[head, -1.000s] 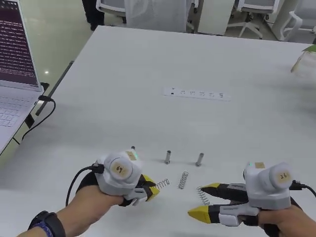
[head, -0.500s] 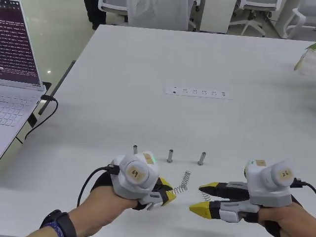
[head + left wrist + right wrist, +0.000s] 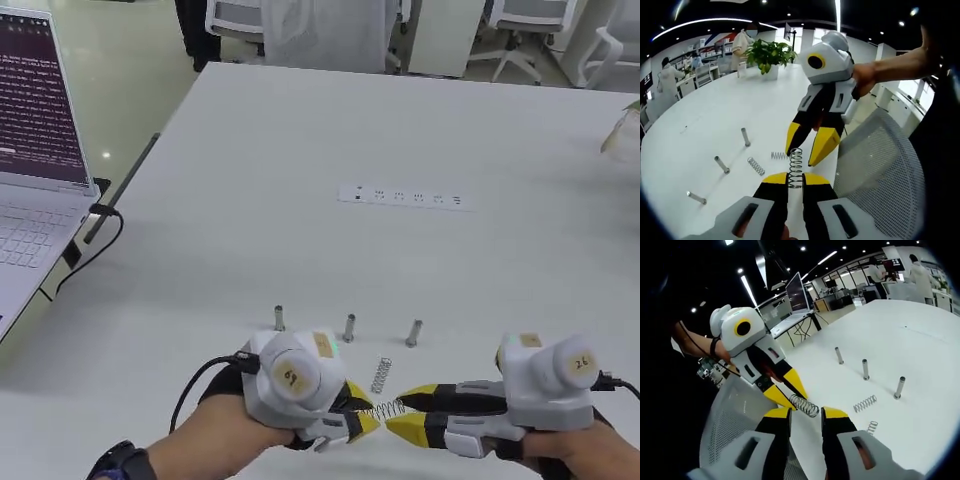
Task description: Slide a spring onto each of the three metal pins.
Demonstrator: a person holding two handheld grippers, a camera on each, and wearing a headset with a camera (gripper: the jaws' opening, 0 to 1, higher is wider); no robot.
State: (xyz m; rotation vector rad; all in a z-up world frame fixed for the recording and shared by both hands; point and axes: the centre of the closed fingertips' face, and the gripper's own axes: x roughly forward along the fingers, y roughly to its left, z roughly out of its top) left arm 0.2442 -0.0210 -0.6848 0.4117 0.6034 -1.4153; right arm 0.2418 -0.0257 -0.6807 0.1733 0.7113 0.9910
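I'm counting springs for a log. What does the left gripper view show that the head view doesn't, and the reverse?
Left gripper view: two loose springs lying on the table near the pins. Head view: one loose spring, plus a laptop and a power strip. Both: three bare pins, and the left gripper shut on a held spring, with the open right gripper facing it.

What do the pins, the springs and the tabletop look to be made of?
Pins: probably steel, going by the plain grey cylinders with a dull sheen. Springs: thin coiled wire, likely steel, with light glinting off the coils. Tabletop: smooth matt white, perhaps laminate, though the look alone does not settle it.
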